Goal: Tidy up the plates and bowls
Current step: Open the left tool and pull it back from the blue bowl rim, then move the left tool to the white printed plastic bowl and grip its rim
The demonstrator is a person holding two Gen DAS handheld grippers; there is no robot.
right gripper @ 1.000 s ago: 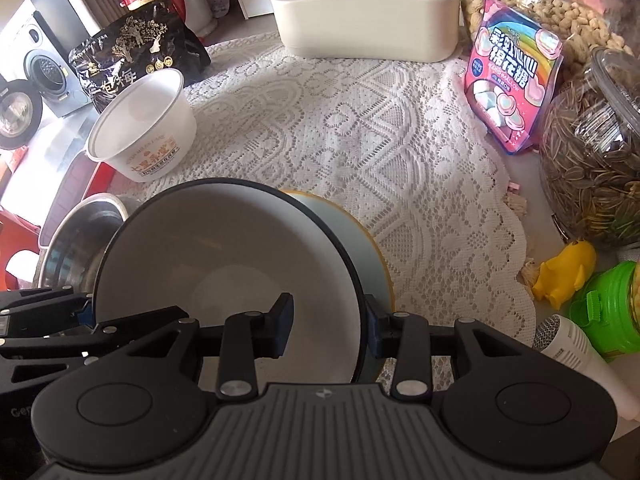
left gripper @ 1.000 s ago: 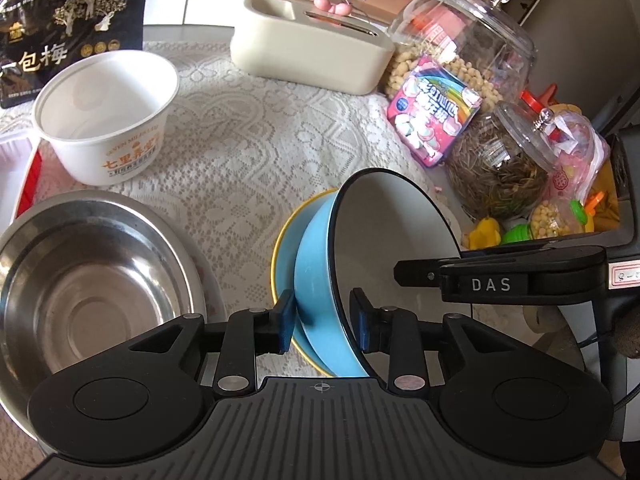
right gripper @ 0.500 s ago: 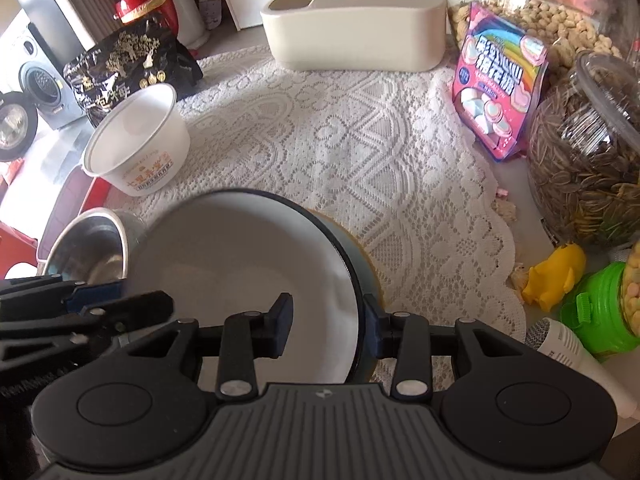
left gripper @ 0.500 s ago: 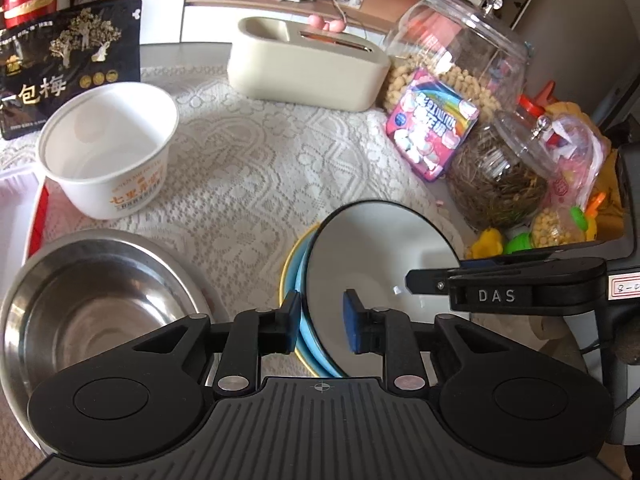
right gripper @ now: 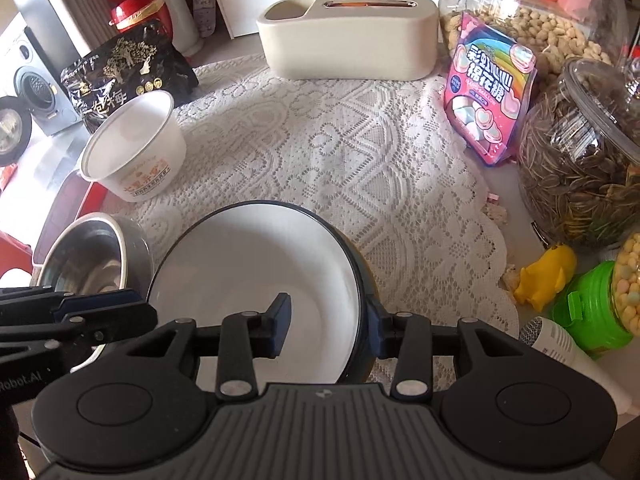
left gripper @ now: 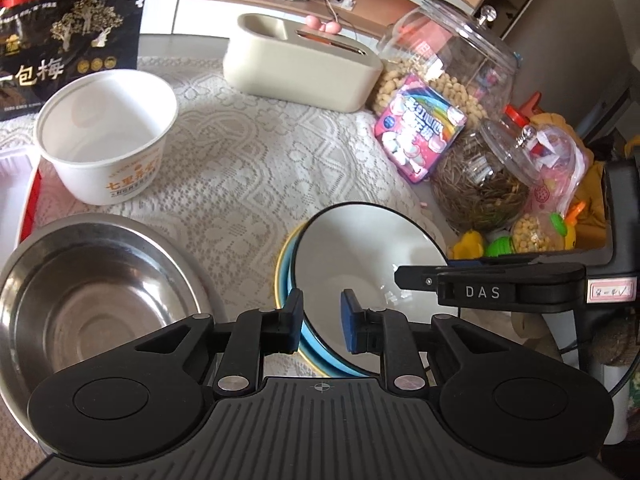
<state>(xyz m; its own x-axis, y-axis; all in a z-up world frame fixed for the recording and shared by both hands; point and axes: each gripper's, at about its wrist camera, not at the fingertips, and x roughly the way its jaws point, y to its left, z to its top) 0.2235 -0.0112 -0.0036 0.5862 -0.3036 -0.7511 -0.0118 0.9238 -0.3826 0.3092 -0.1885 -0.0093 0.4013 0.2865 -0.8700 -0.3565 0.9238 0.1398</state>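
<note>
A tabletop [right gripper: 360, 152] covered with a white lace cloth is seen in a cluttered home room, with a cream tissue box [right gripper: 348, 36], snack jars and a pink sweets packet [right gripper: 490, 100] along its far and right sides. A white paper bowl [left gripper: 104, 136] stands at the left, well apart from the stack. A steel bowl [left gripper: 84, 296] sits near the front left.

Near the front edge, a blue bowl [left gripper: 292, 280] with a white inside and dark rim is nested on a yellow-rimmed plate [left gripper: 279, 268]. The bowl appears slightly tilted rather than fully seated.

The bowl's left rim lies between the jaws of the left hand-held gripper [left gripper: 320, 322], which are closing; a small gap is seen on the inner side, so no firm hold can be confirmed. The bowl's right rim is straddled by the right hand-held gripper [right gripper: 328, 330], one pad inside the bowl and one outside. Its jaws stand apart, and whether the pads press on the rim cannot be told.

A slip is judged the main risk: the rim is thin and glazed, and an uneven hold from the two sides could tip the bowl or drag the plate beneath. The nearby steel bowl could be knocked by the left hand-held gripper.
</note>
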